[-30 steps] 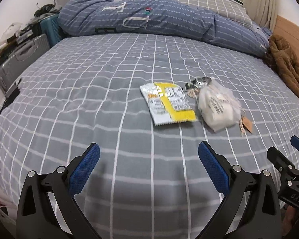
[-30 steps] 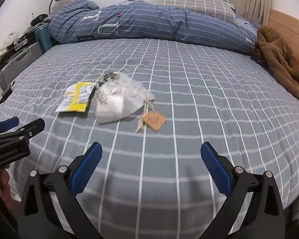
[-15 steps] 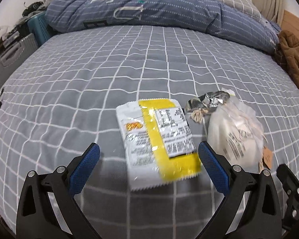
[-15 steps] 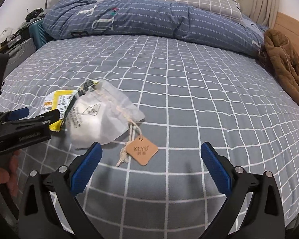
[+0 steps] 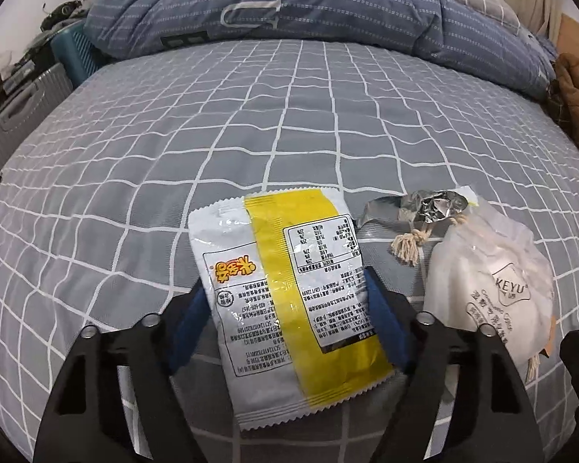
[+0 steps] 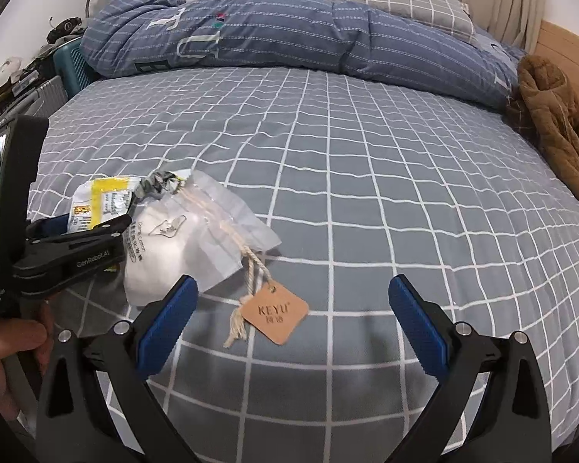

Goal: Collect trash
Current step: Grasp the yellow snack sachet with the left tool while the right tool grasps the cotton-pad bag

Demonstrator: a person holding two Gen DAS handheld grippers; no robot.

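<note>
Your left gripper [image 5: 289, 312] is closing on the yellow-and-white snack wrapper [image 5: 289, 289], which lies flat on the grey checked bedsheet [image 5: 251, 115], long axis running away from you. Just right: crumpled foil [image 5: 424, 208] and a clear KEYU bag [image 5: 490, 281]. Your right gripper [image 6: 293, 316] hangs open above the kraft tag [image 6: 276, 314].

Left tongs [image 5: 285, 308] pitched steeply downward, jaws closing, a snack packet [image 5: 289, 285] caught between the blue pads. Right tongs [image 6: 289, 320] held alongside, angled down, jaws spread wide, nothing between them. Left hand [image 6: 7, 351] wrapped round its handle.
</note>
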